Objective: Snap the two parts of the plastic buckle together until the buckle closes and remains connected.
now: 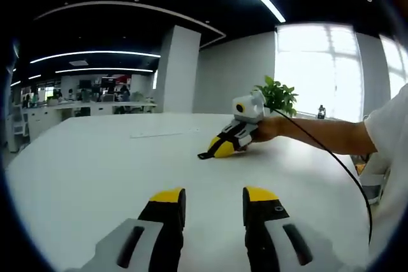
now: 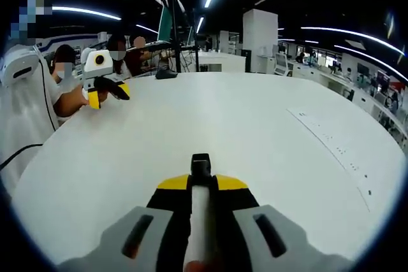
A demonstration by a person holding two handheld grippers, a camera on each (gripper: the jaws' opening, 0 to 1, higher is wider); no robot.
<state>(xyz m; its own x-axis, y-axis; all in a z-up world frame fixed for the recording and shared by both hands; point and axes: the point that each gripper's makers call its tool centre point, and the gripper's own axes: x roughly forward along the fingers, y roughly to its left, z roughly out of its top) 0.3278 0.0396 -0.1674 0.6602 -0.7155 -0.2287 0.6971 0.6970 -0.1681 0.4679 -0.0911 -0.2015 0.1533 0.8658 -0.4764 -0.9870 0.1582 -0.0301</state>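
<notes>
Your right tool [image 2: 203, 183] is clenched on a black buckle part [image 2: 201, 164], which pokes out past the tips at twelve o'clock over the white counter [image 2: 255, 125]. Your left tool [image 1: 213, 205] is released and holds nothing. From it, the right tool sits at one o'clock, low on the counter. The mating part is not visible, so I judge the snapping not yet begun.

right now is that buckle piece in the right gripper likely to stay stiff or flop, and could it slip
The buckle piece pokes straight out past the right gripper without sagging, so it is probably rigid plastic. It looks small and thin, so likely light. The strap behind it may be floppier. Its smooth look suggests it could twist or slide if pushed hard.
</notes>
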